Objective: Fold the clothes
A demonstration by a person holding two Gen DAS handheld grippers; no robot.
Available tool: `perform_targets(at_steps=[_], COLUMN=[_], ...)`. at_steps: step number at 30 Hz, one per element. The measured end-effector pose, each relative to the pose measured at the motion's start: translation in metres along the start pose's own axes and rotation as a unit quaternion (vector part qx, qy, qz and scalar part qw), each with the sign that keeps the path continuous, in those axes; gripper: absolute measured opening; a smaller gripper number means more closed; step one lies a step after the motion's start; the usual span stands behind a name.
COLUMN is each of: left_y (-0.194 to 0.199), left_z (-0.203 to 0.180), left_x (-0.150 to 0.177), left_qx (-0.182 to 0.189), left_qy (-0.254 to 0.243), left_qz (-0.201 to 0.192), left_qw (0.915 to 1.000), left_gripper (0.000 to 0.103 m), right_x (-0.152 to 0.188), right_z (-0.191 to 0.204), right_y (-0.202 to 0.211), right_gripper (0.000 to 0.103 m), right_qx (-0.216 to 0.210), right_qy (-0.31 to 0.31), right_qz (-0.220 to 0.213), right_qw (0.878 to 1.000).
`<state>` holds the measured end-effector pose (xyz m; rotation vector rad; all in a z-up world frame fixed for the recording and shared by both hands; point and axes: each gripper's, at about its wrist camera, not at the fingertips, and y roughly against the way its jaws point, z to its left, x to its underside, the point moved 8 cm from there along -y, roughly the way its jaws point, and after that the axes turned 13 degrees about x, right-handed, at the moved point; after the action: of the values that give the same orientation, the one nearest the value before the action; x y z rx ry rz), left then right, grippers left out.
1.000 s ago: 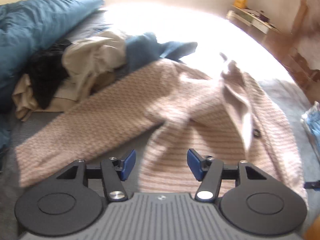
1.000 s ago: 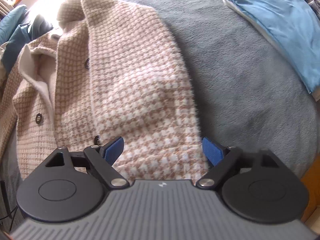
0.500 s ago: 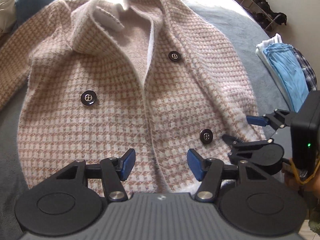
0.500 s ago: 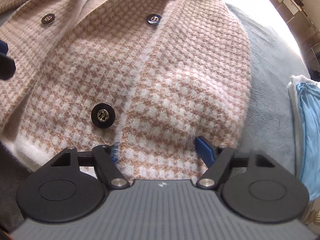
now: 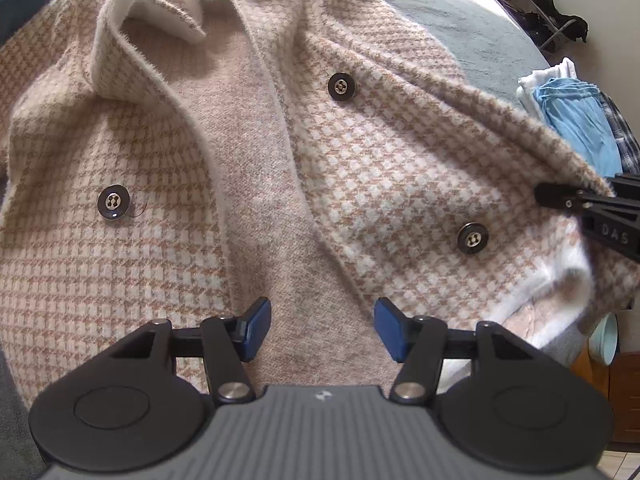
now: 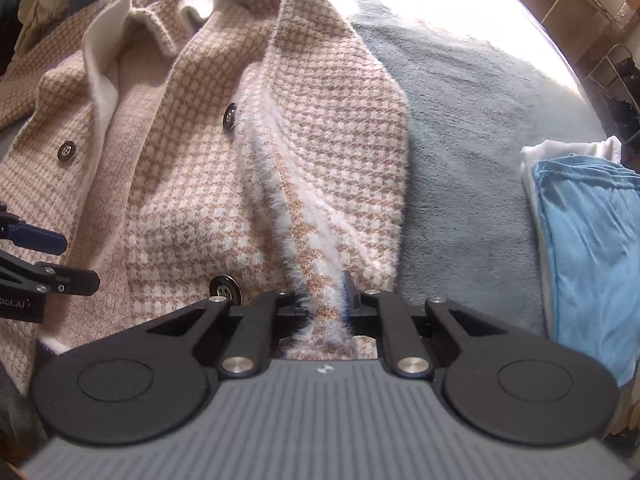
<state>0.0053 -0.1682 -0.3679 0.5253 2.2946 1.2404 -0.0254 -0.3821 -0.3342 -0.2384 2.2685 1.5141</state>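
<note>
Fuzzy houndstooth wool is pinched between the pads of the right gripper point(image 6: 325, 304), whose jaws have just been closing on the jacket point(image 5: 380, 168) hem, while the left gripper point(image 5: 320, 330) hovers half-open and empty over the jacket's front, spread on the grey bedcover point(image 6: 460, 128) beside folded blue clothes point(image 6: 592, 248).

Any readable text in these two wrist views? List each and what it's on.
"DAS": raised letters on the black body of the right gripper, at the right edge of the left wrist view.
"bot.AI": end of a cut-off word on the black body of the left gripper, at the left edge of the right wrist view.
Coat and buttons: no readable lettering.
</note>
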Motion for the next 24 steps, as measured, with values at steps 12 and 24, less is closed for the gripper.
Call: perform_targets(at_steps=[12,24], left_y=[-0.032,-0.062], left_z=[-0.014,-0.031], left_x=[-0.017,-0.040], left_qx=[0.068,0.094], left_qy=[0.045,0.025], left_qz=[-0.005,0.001], left_qw=[0.9967,0.9952], left_gripper=[0.058,0.059], right_x=[-0.034,0.061], right_z=[-0.103,-0.130], right_y=[-0.034,-0.097], right_gripper=[0.008,0.011], right_qx=[-0.194,-0.375], right_qy=[-0.192,-0.524], right_qz=[0.142,0.272], right_qw=[0.952,0.714])
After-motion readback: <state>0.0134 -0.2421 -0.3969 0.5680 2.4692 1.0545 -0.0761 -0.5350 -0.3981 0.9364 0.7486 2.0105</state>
